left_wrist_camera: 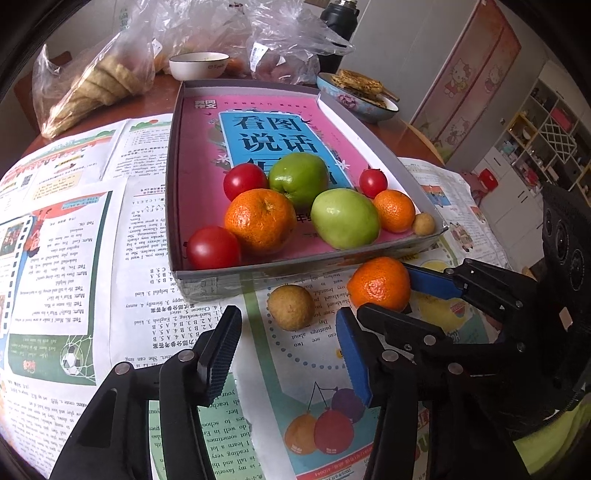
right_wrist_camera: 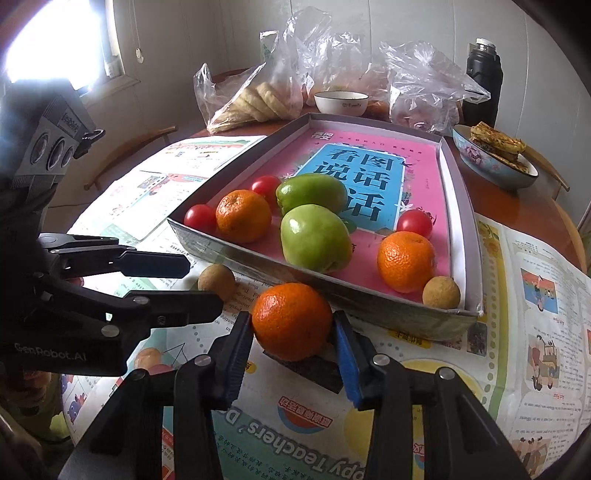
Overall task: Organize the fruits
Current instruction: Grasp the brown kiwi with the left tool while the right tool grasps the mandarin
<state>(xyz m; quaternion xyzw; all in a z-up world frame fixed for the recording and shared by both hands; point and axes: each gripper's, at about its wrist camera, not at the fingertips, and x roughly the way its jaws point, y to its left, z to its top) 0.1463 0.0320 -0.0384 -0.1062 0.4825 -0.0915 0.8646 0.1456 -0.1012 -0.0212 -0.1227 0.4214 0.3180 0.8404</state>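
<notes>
Left gripper [left_wrist_camera: 288, 354] standing spread, its jaws short of the small brown fruit [left_wrist_camera: 290, 307] lying on the newspaper [left_wrist_camera: 74, 258]. Right gripper [right_wrist_camera: 293, 352] pinching the loose tangerine [right_wrist_camera: 291, 320], just outside the fruit-filled tray [right_wrist_camera: 369, 299].

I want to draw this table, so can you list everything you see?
Tomatoes: 3, red, in the tray.
Green fruits: 2, green, in the tray.
Tangerines: 3, orange, two in the tray, one on the paper in front.
Longans: 2, brown, one in the tray's corner, one on the paper.
Tray: 1, grey, on the newspapers.
Book: 1, pink, in the tray.
Newspapers: several, printed, covering the table.
Plastic bags: several, clear, behind the tray.
Bowls: 2, white and blue, behind the tray.
Flask: 1, black, at the back.
Left gripper: black, open, behind the loose longan.
Right gripper: black, blue pads, gripping the loose tangerine.
</notes>
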